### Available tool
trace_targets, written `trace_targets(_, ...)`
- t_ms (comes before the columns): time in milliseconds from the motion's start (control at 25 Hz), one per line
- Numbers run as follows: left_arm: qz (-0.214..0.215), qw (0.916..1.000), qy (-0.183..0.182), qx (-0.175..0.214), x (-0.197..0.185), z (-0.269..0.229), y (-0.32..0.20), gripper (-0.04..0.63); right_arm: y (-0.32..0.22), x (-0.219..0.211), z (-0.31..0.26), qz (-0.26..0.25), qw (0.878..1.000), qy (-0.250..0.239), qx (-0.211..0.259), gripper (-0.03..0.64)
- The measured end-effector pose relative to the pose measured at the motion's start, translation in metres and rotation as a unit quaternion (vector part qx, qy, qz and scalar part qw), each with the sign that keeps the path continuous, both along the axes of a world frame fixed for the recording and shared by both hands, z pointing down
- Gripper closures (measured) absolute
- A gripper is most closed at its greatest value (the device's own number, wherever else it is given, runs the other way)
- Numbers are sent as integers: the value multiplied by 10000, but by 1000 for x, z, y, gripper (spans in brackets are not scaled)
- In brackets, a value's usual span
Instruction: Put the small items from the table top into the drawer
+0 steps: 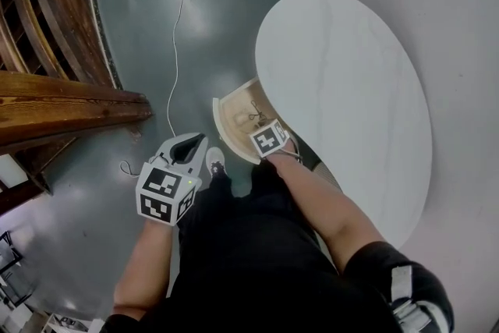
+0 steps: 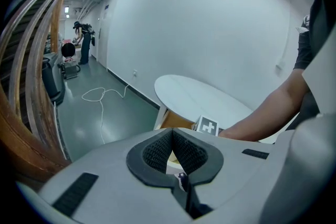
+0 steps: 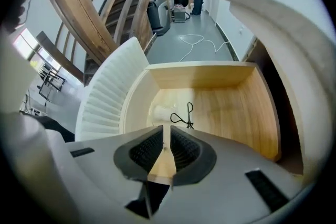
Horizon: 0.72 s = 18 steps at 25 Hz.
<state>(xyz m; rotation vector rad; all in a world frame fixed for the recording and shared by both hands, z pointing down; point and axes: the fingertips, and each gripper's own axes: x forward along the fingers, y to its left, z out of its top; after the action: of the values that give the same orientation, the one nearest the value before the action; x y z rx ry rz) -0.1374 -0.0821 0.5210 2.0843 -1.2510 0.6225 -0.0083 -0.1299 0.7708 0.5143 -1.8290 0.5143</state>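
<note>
The wooden drawer (image 1: 228, 119) stands pulled out from under the white oval table (image 1: 351, 90), whose top is bare. Inside the drawer (image 3: 220, 107) lie a black looped cord (image 3: 184, 115) and a small white item (image 3: 161, 113). My right gripper (image 1: 263, 133) hovers at the drawer's near side, above its floor; in the right gripper view its jaws (image 3: 164, 139) are shut with nothing between them. The left gripper (image 1: 191, 144) hangs over the floor, left of the drawer, also shut and empty (image 2: 173, 136). The left gripper view shows the table (image 2: 199, 94) and the right gripper's marker cube (image 2: 208, 126).
Curved wooden stair rails (image 1: 47, 90) rise at the left. A white cable (image 1: 175, 51) snakes across the grey-green floor. The drawer's ribbed white front (image 3: 105, 97) curves round its left. My shoe (image 1: 216, 161) stands just below the drawer.
</note>
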Motion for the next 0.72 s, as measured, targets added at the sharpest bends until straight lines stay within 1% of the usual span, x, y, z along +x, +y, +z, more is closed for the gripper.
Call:
trace_targets(80, 73, 9999, -2, 72, 5, -3, -3, 580, 6, -2, -11, 27, 9998, -187, -14, 591)
trace_targets(200, 176, 9997, 0, 167, 12, -8, -5, 580, 21, -2, -31, 209, 9984, -496, -169, 591)
trace_targets(280, 266, 9994, 2, 222, 15, -13, -7, 580, 19, -9, -59, 288, 9956, -888, -18, 591)
trace_targets(360, 349, 9989, 5, 309, 17, -20, -10, 580, 11, -14, -87, 473, 9902, -1304, 139, 591)
trace_targets(480, 403, 9981, 35, 467, 21, -31, -16, 580, 1, -11, -126, 780, 9811, -1743, 307, 591)
trace_targets(640, 449, 9966, 71, 685, 26, -49, -24, 580, -13, -8, -180, 923, 9686, -2220, 640, 591)
trace_targets(720, 494, 9955, 100, 809, 30, -61, -27, 580, -19, -7, -210, 973, 9598, -2498, 830, 591)
